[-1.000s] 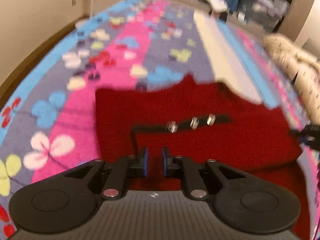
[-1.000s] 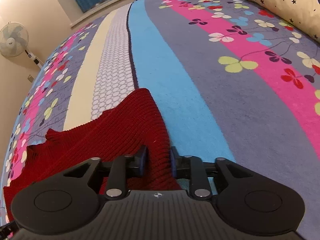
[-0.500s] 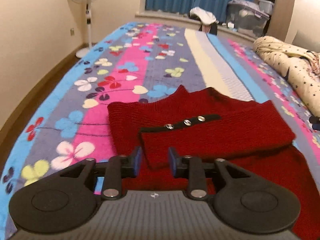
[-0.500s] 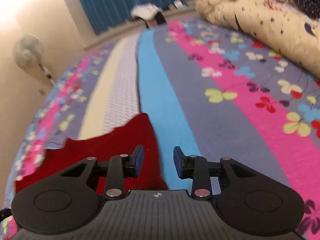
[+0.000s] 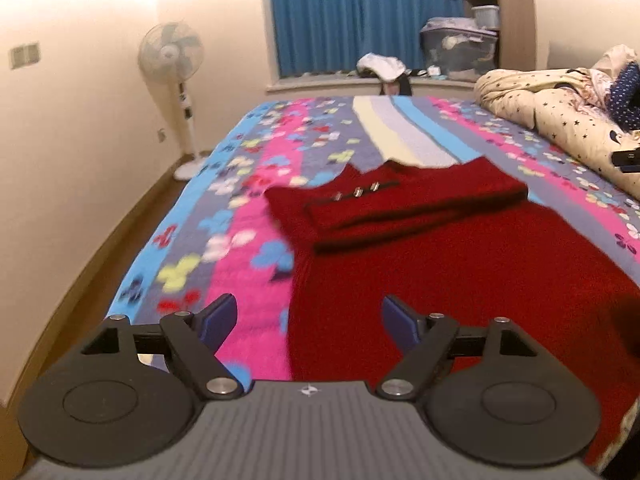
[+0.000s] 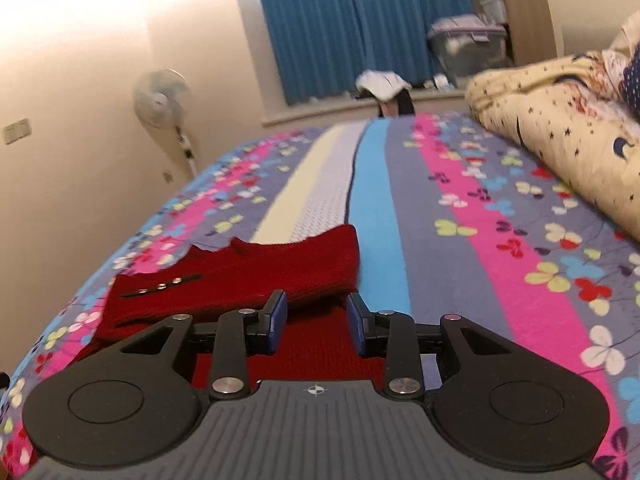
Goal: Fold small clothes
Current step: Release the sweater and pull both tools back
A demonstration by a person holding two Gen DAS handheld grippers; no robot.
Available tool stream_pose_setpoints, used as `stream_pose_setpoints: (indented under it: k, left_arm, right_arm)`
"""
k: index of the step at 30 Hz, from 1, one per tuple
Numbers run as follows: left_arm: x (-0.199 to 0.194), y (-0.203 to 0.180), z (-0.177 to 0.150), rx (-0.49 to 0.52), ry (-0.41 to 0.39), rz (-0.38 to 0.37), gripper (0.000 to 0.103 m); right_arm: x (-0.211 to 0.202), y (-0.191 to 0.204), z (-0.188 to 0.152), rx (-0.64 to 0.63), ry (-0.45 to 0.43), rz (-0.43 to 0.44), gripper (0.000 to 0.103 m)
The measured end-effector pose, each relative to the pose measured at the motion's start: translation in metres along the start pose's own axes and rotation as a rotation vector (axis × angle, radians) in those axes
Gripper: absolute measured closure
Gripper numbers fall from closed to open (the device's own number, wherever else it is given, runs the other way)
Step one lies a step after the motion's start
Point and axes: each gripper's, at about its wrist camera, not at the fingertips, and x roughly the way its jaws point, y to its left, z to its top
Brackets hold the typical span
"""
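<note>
A dark red knit sweater (image 5: 440,264) lies flat on the striped flowered bedspread (image 5: 256,208). Its sleeve (image 5: 416,204) is folded across the chest, with a dark strip of three silver buttons (image 5: 358,192). My left gripper (image 5: 308,320) is open and empty, held above the sweater's lower left edge. In the right wrist view the sweater (image 6: 248,276) lies ahead and to the left. My right gripper (image 6: 316,320) is open and empty, just above the sweater's right side.
A cream star-print duvet (image 5: 560,116) is bunched on the bed's right side, also in the right wrist view (image 6: 560,136). A standing fan (image 5: 172,60) stands by the left wall. Blue curtains (image 5: 352,12) and storage boxes (image 5: 460,48) are at the far end.
Both grippers have let go of the sleeve, opened, and drawn back and up from the sweater. The sleeve now lies folded across the chest.
</note>
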Motion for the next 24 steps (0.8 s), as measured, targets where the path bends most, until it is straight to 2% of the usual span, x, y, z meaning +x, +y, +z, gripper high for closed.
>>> stream_pose_setpoints:
  k: [2,5,10,13,16,20,24]
  left_arm:
    - [-0.008,0.002,-0.015,-0.019,0.038,0.010,0.018]
    - [-0.009,0.006,-0.028,-0.056,0.088,0.025,0.018]
    - [-0.004,0.022,-0.038,-0.195,0.174,-0.028,0.018]
    - [0.006,0.029,-0.047,-0.267,0.273,-0.079,0.019]
    - [0.020,0.032,-0.059,-0.326,0.384,-0.137,0.025]
    - [0.038,0.027,-0.077,-0.317,0.511,-0.168,0.037]
    - [0.043,0.022,-0.082,-0.302,0.515,-0.158,0.039]
  right_arm:
    - [-0.012,-0.011,-0.007,0.008,0.020,-0.006,0.057]
    - [-0.021,-0.030,-0.020,0.015,0.091,-0.021,0.056]
    - [-0.018,-0.051,-0.045,-0.018,0.236,-0.015,0.056]
    - [-0.013,-0.056,-0.061,-0.056,0.326,-0.019,0.056]
    - [-0.008,-0.065,-0.077,-0.037,0.435,-0.012,0.056]
    - [0.000,-0.077,-0.093,0.012,0.539,0.018,0.057]
    - [0.009,-0.072,-0.106,-0.017,0.604,0.030,0.057]
